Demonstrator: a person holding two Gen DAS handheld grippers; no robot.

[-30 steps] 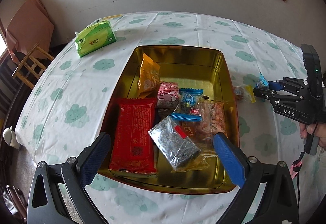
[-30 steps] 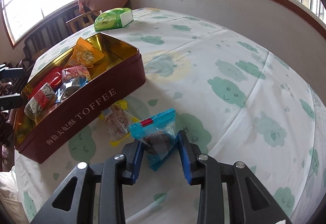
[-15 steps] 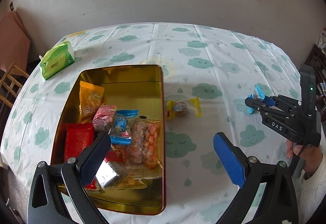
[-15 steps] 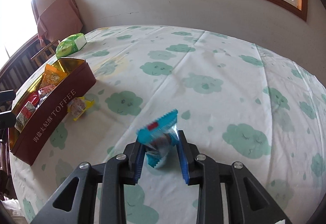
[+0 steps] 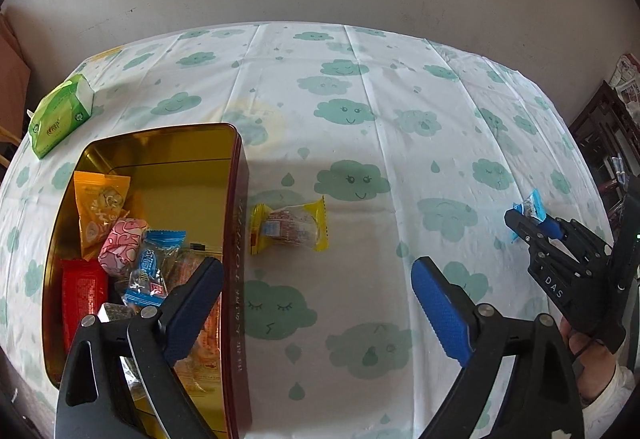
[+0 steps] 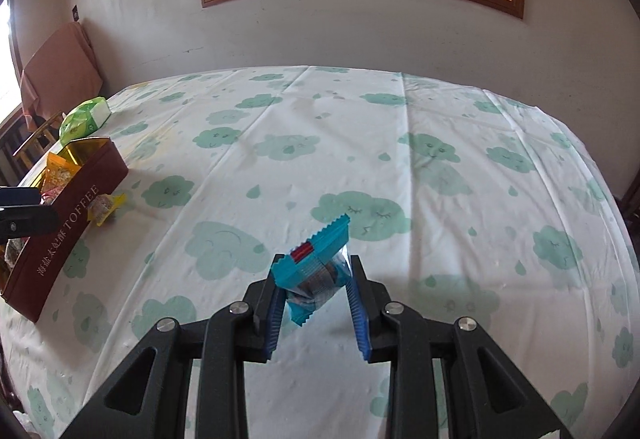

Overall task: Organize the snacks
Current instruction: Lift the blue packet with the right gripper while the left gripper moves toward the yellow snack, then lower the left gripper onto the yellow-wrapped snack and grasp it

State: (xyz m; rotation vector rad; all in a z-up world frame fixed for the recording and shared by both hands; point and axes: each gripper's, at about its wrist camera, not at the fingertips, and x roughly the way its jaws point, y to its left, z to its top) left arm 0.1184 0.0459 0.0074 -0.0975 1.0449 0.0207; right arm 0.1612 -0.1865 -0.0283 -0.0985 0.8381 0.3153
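R gripper [image 6: 316, 289] is pinched on a blue snack packet [image 6: 316, 267], held clear above the tablecloth [image 6: 440, 119]; packet has a serrated top edge w/ a small red tab, dark contents showing thru the clear part. In the L wrist view the same R gripper [image 5: 528, 223] sits at the far right w/ the packet [image 5: 530, 205] sticking out of its tip, a hand [image 5: 588, 351] & white sleeve behind it.

L gripper [image 5: 316, 303] is spread wide but its jaws are closing, nothing between the pads, only bare cloth w/ green cloud print. Its left finger overlaps the tin's right side in view.

Toffee tin [image 5: 240, 223], gold inside & dark red outside, sits on the left part of the table. Inside: orange packet [image 5: 100, 207], pink wrapped sweet [image 5: 122, 247], blue-ended candy [image 5: 154, 267], red pack [image 5: 82, 299], plus more partly hidden behind the L finger.

Yellow-ended snack [image 5: 288, 227] lies flat on the cloth just beside the tin's right wall, not in it; right view shows it [image 6: 105, 208] close against the wall marked TOFFEE.

Green tissue pack [image 5: 60, 115] lies near the far left table edge, beyond the tin
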